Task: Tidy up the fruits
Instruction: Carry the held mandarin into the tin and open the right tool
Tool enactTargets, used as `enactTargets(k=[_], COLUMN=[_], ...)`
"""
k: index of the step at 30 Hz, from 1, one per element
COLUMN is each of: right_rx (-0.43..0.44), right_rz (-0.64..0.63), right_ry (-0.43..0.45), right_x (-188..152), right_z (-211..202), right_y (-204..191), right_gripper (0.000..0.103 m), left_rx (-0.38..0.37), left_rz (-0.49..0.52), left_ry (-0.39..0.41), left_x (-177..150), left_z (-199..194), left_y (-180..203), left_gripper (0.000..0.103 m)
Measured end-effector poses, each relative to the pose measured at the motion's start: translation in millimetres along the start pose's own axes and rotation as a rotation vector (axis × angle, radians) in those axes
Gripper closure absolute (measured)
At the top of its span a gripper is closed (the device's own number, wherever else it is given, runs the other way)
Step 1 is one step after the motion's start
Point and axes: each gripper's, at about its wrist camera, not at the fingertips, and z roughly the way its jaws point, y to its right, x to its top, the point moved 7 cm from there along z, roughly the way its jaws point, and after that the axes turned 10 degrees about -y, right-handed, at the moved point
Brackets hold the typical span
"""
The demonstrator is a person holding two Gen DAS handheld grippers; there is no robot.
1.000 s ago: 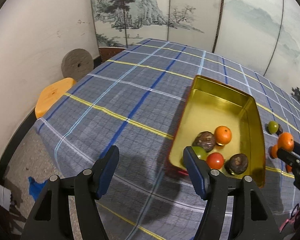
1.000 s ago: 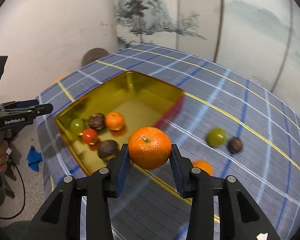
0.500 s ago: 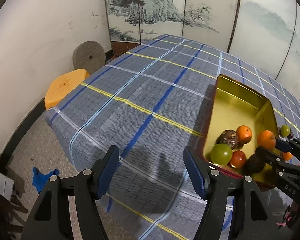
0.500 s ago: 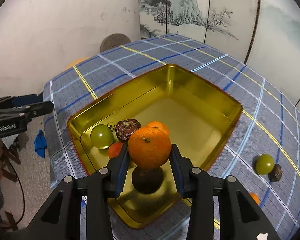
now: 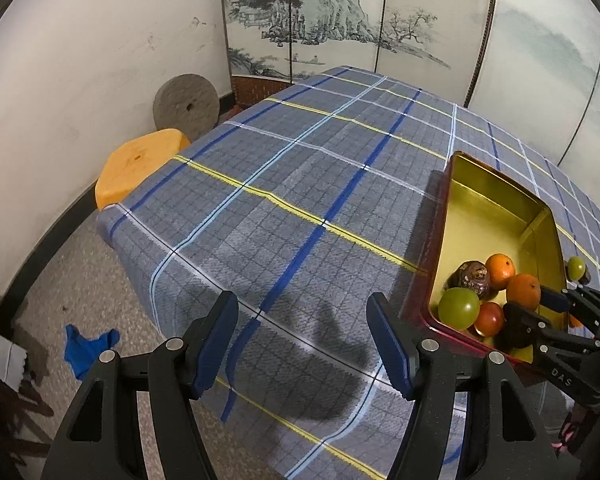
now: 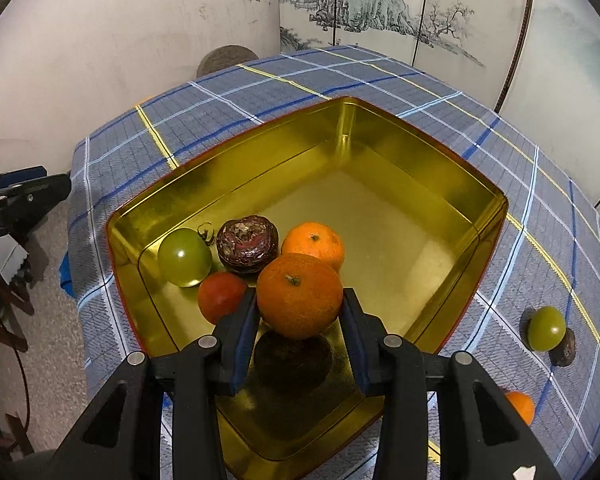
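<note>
The right gripper [image 6: 300, 320] holds a round orange mandarin [image 6: 299, 295] tightly above the near part of the golden metal tin [image 6: 452, 184], where five fruits already lie. The left gripper [image 5: 302, 340] hangs wide open and empty at the left. On the checked tablecloth [image 6: 512, 128] at the right, a green fruit [image 6: 546, 328], a dark brown fruit [image 6: 563, 353] and a small orange fruit [image 6: 521, 405] are, I think, still left to collect.

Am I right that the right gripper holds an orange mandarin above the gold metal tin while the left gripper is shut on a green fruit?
Not quite: the left gripper is open and empty over the checked tablecloth, as the left wrist view shows. The right gripper does hold the orange mandarin above the gold metal tin.
</note>
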Motion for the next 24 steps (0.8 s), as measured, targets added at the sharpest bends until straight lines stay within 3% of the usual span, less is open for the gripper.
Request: enactTargets(k=[14,24], right_rx=[-0.002,0.009], right_rz=[0.007,0.013], right_ry=[0.004,0.048], right_x=[-0.1,-0.4], right_z=[-1.0,-23.0], right_y=[0.0,-1.8], right_gripper=[0.064,0.062], left_rx=[-0.016,-0.031], left_rz=[0.001,0.024], left_ry=[-0.013,-0.012], left_x=[-4.9,-5.7], left_z=[2.5,-0.7], left_y=[2.2,14.2], left_gripper=[0.036,0.036])
